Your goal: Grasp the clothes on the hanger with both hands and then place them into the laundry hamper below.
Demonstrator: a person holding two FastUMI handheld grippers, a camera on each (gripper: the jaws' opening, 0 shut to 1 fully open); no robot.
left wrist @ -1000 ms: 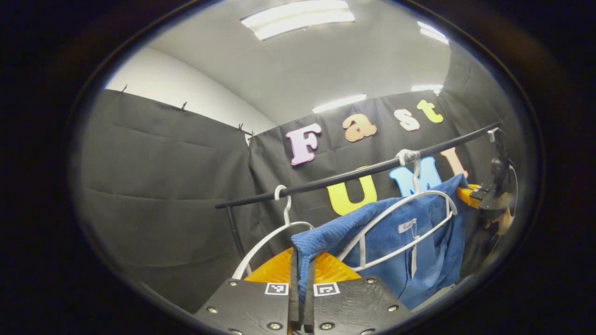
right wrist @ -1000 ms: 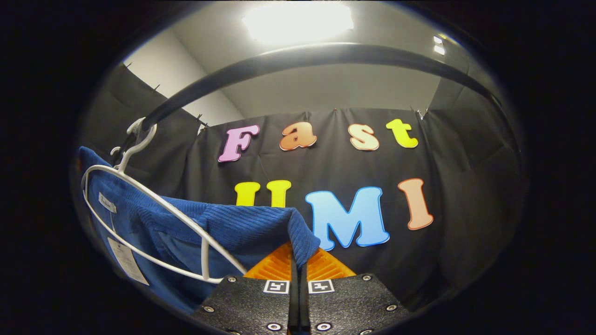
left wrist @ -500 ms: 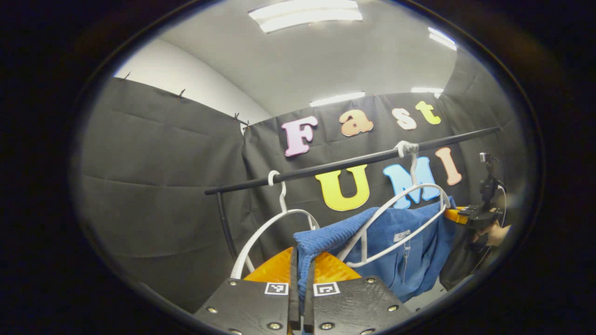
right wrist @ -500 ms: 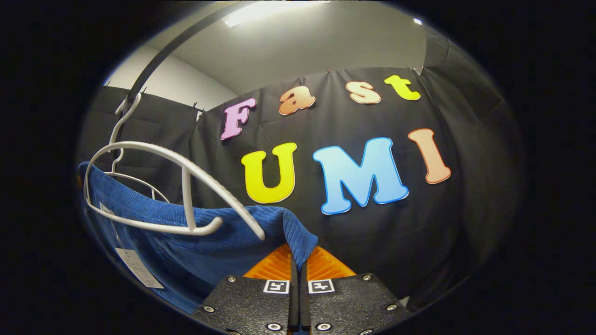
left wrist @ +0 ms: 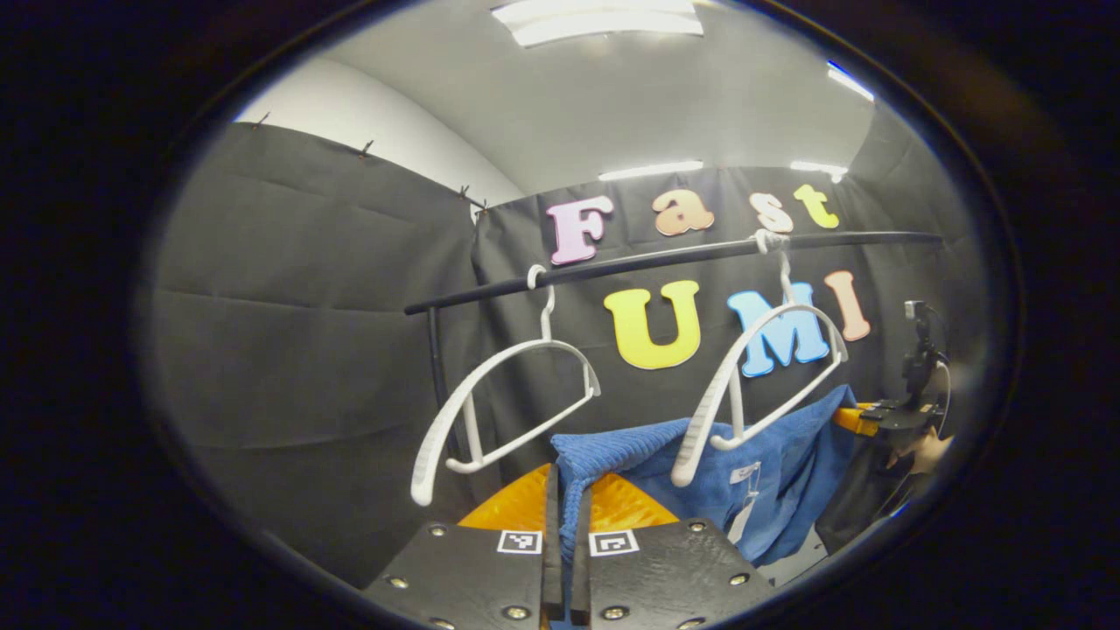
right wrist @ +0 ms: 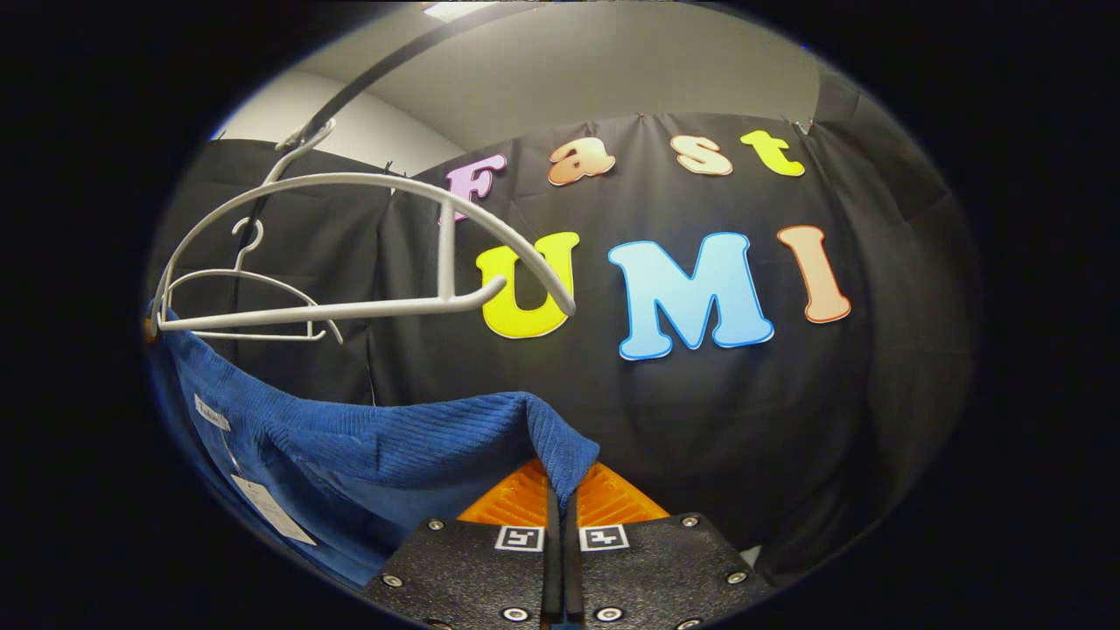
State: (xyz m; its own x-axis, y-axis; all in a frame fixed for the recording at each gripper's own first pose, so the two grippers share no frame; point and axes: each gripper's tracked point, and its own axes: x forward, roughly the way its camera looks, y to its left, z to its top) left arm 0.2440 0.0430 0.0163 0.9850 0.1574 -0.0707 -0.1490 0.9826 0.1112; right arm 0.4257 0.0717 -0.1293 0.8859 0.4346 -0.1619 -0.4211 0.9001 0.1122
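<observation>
Booth: black cloth wall [left wrist: 306, 289] behind everything, grey ceiling with strip lights [left wrist: 604, 17] overhead.
Rail: black clothes rail [left wrist: 665, 256] runs above and ahead of your left gripper [left wrist: 566, 560]; in the right gripper view it crosses the upper left [right wrist: 385, 66].
Your left gripper: clenched on a fold of the blue garment [left wrist: 744, 455], the ribbed cloth pinched between both fingers.
Your right gripper: [right wrist: 561, 560] likewise clamped on the blue garment [right wrist: 367, 446], a ribbed edge caught between its fingers; from the left gripper view you see it well off to the right [left wrist: 862, 418], with a hand [left wrist: 923, 451] behind it.
Garment: slung between your two grippers, below both hangers, its paper tag [right wrist: 267, 507] dangling down to the left of your right gripper.
Near hanger: white hanger [left wrist: 757, 376] hangs bare on the rail, its lower tip overlapping the cloth in the left gripper view; whether it touches you cannot tell. It sits up and left of your right gripper [right wrist: 367, 254].
Spare hanger: a second white hanger [left wrist: 507, 394] hangs just above and left of your left gripper.
Change: a second ago the garment was draped on the near hanger; it has slid off, and both grippers have dropped lower under the rail.
</observation>
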